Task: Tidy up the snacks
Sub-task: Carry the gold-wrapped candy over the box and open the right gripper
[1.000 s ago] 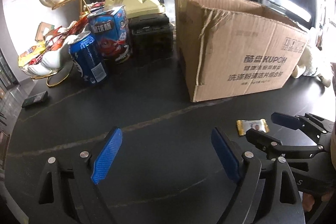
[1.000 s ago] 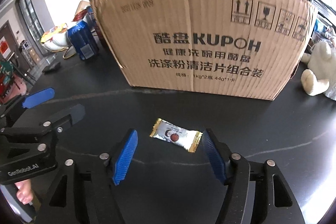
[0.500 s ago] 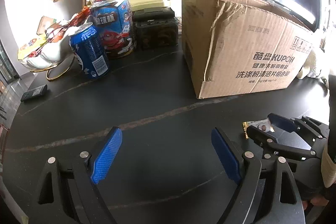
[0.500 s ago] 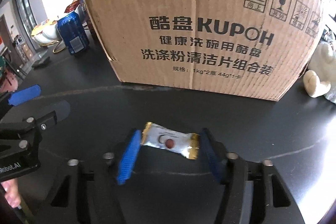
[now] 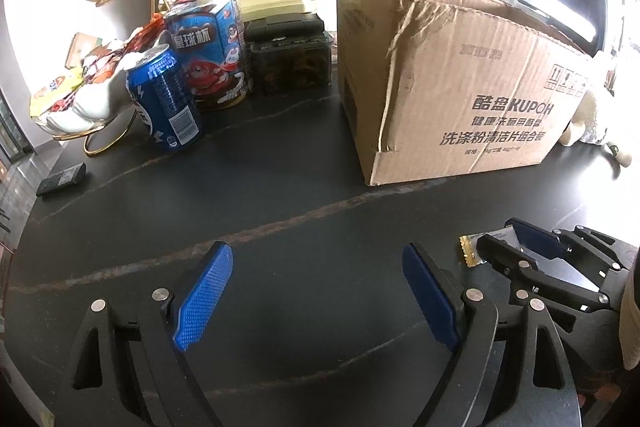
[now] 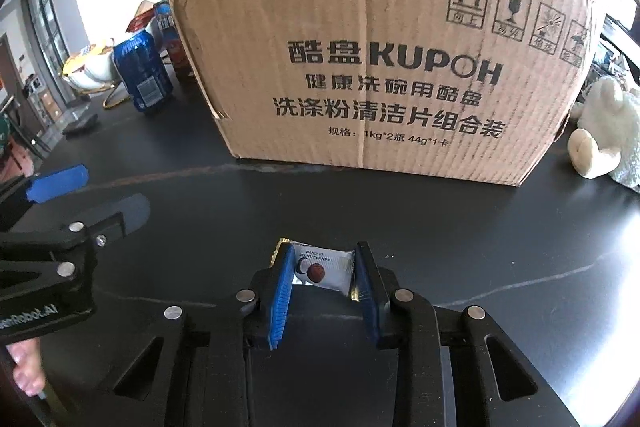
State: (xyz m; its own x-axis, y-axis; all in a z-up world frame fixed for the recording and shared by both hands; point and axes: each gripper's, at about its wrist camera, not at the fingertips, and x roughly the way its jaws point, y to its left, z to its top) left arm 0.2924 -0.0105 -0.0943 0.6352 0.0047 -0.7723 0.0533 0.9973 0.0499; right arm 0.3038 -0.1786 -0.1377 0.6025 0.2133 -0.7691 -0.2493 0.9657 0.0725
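In the left wrist view, the left gripper [image 5: 316, 291] hovers over the black stone counter [image 5: 280, 195] with its jaws wide and nothing between them. A brown cardboard box [image 5: 460, 99] stands ahead, and a blue drink can [image 5: 164, 95] is well to its left.

In the right wrist view, the right gripper [image 6: 322, 287] has its jaws narrow, pressing both ends of a small white-and-gold wrapped candy [image 6: 324, 267] just above the counter, in front of the box.
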